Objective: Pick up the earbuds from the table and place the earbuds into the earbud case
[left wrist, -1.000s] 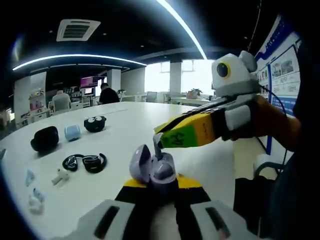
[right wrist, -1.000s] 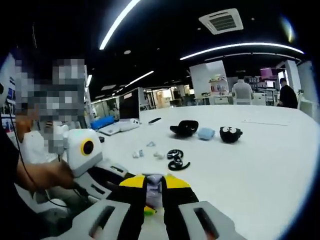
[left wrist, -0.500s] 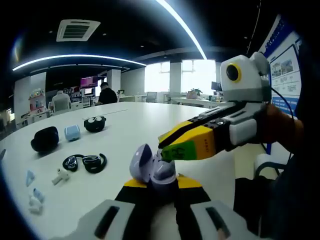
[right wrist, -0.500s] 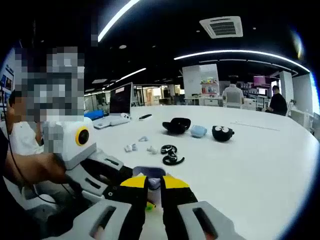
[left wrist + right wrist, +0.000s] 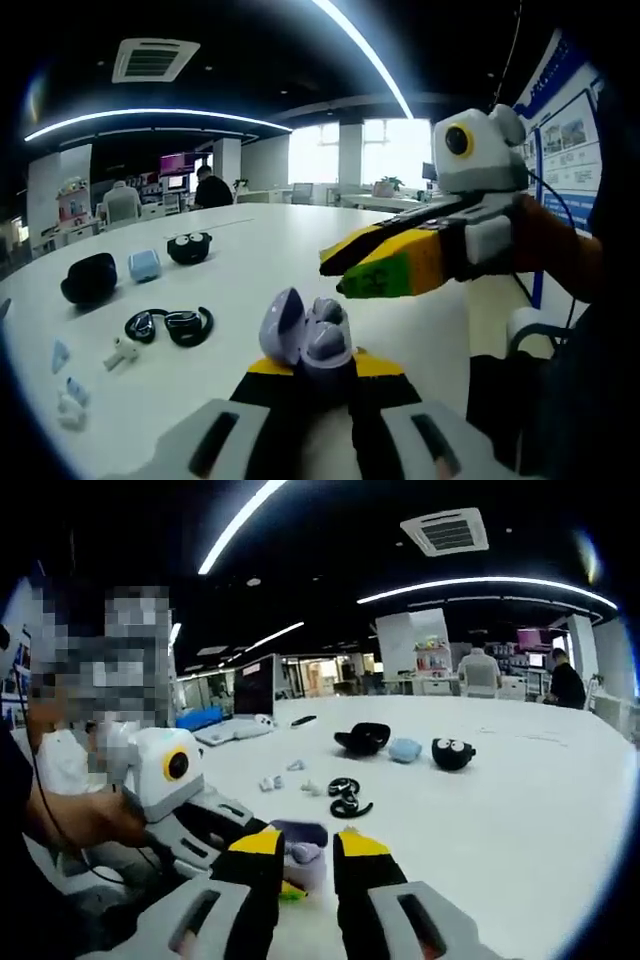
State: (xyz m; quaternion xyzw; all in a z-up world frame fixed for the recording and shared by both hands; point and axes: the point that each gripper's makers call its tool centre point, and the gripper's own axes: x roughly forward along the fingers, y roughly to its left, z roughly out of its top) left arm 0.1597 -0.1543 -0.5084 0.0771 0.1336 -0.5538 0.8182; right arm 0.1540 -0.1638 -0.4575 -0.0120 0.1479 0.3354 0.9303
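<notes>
An open lavender earbud case [image 5: 300, 338] sits between the jaws of my left gripper [image 5: 305, 364], which is shut on it. A lavender earbud [image 5: 326, 312] rests in the case's right-hand well. Just above and to the right of the case hovers my right gripper [image 5: 342, 272], its yellow jaws slightly apart with nothing between them. In the right gripper view my right gripper [image 5: 303, 842] stands open over the case [image 5: 304, 852], and the left gripper [image 5: 235, 830] reaches in from the left. A black ear-hook earbud pair [image 5: 170, 325] and a white earbud [image 5: 120, 352] lie on the white table [image 5: 260, 235].
A black case [image 5: 88, 278], a pale blue case [image 5: 144, 264] and a black case with eyes [image 5: 189, 247] stand further back on the left. Small pale earbuds [image 5: 66, 398] lie near the left edge. People sit at desks far behind. A person's sleeve [image 5: 550, 245] holds the right gripper.
The right gripper, shut on a lavender earbud a second ago, lowered it into the case, let go, opened and drew back up to the right. The case stays held.
</notes>
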